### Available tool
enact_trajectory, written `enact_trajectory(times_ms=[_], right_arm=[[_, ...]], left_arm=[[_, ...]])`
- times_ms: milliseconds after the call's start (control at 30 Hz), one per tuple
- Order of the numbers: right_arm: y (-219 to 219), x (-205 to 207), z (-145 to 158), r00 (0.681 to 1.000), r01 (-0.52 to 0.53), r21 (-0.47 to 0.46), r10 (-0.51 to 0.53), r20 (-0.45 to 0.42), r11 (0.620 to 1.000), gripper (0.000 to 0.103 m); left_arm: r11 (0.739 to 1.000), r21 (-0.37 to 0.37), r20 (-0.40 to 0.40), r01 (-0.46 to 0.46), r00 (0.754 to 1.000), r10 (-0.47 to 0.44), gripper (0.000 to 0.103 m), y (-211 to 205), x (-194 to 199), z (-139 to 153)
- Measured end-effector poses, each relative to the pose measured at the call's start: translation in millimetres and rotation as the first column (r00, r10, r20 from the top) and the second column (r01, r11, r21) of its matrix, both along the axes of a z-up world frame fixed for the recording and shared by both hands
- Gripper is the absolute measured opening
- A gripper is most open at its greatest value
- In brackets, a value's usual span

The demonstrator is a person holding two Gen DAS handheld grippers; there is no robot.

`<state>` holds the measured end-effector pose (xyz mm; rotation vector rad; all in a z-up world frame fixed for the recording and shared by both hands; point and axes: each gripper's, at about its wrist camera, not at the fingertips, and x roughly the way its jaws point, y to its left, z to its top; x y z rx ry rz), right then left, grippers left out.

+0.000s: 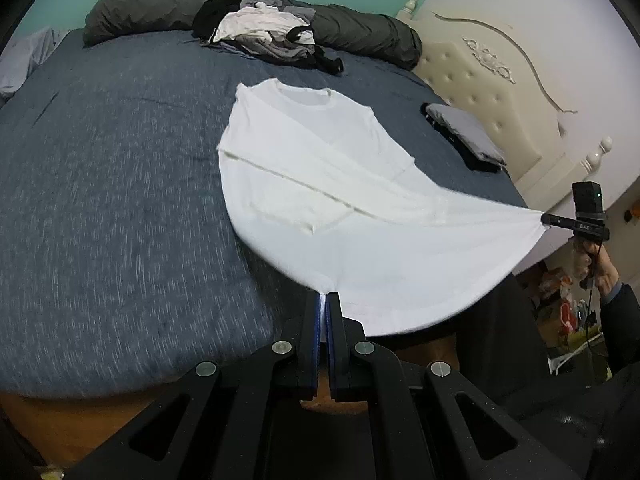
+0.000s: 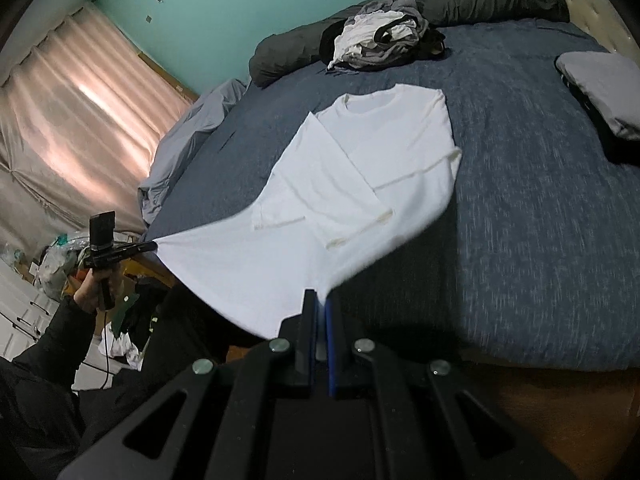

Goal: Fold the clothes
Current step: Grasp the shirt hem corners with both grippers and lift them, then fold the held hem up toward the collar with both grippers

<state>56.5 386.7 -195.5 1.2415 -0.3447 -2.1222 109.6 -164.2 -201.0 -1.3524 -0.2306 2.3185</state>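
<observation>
We are clamping the white T-shirt (image 1: pixel 320 184) by its two hem corners, left gripper (image 1: pixel 323 300) and right gripper (image 2: pixel 322 304), collar lying mid-bed (image 1: pixel 100 200), hem lifted past the near edge. Uneven pulling is risking undoing the folded-in sleeves.

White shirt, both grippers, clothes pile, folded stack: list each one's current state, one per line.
White shirt: sleeves folded inward, collar end flat on the bed, hem lifted and stretched between the grippers.
Left gripper: shut on a hem corner.
Right gripper: shut on the other hem corner.
Clothes pile: crumpled, unfolded, at the far side of the bed.
Grey and black stack: folded, lying flat.
</observation>
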Motion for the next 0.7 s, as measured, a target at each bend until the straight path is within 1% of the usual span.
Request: enact_trajectory(times_ms=[133, 200, 400, 567, 700], right_arm=[[-2.6, -27.8, 7.2, 1.000, 0.011, -0.013, -0.011, -0.013, 1.000, 0.003], [-2.7, -45.1, 9.9, 1.000, 0.019, -0.013, -0.019, -0.013, 1.000, 0.003], [0.1, -121.7, 12.6, 0.998, 0.060, -0.023, -0.060, 0.021, 0.998, 0.003], [0.7, -188.5, 13.1, 0.995, 0.094, -0.015, -0.094, 0.032, 0.995, 0.003], [0.4, -243.8, 5.5, 0.991, 0.124, 0.003, -0.124, 0.043, 0.992, 0.003]], left_arm=[[1.000, -0.016, -0.007, 0.005, 1.000, -0.005, 0.003, 1.7, -34.7, 4.4], [1.000, -0.020, -0.013, 0.002, 1.000, -0.003, 0.003, -0.2, -60.3, 7.3], [1.000, -0.010, -0.017, -0.026, 1.000, 0.026, 0.003, -6.2, -142.0, 11.4], [0.998, 0.015, -0.006, -0.062, 0.998, 0.062, 0.003, -14.1, -217.7, 0.2], [0.996, 0.022, 0.021, -0.091, 0.996, 0.090, 0.003, -22.8, -279.8, -20.4]])
